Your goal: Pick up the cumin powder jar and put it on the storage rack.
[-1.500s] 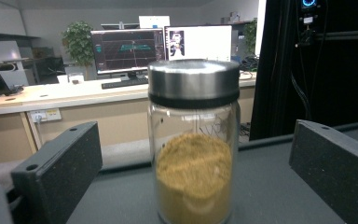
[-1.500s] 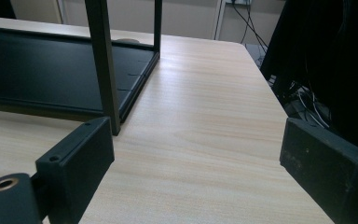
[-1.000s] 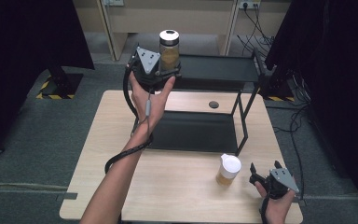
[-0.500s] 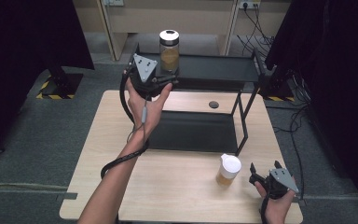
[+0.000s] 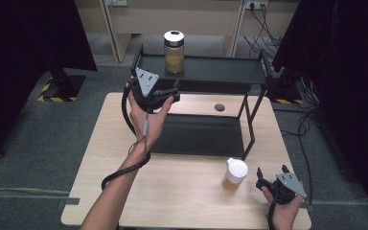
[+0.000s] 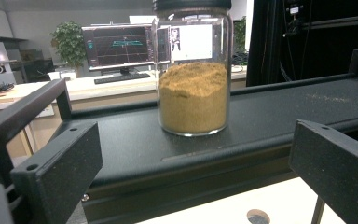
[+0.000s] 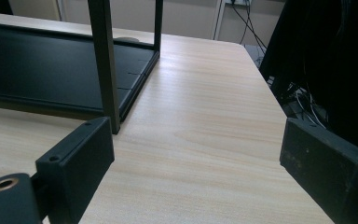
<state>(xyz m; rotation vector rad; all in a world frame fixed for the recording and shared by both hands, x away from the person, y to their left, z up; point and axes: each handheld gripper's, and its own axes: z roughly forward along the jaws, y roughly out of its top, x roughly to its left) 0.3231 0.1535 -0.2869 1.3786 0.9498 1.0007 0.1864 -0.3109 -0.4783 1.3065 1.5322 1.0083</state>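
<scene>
Your high view looks forward and down over the whole table (image 5: 191, 191). Left gripper view sits close, level with the rack's top shelf (image 6: 279, 112). Right gripper view skims the tabletop; both show the rack (image 7: 103, 60).

Glass jar (image 6: 193, 70) clear, glossy; shelf (image 6: 279, 116) matt black, speckled metal; table (image 7: 214, 135) pale smooth wood grain.

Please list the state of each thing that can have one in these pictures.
Glass jar of brown powder: upright, lid on, standing on the black shelf's top tier.
Small white-capped bottle: upright on the wooden table.
Left tool: open, empty.
Right tool: open, empty.
</scene>
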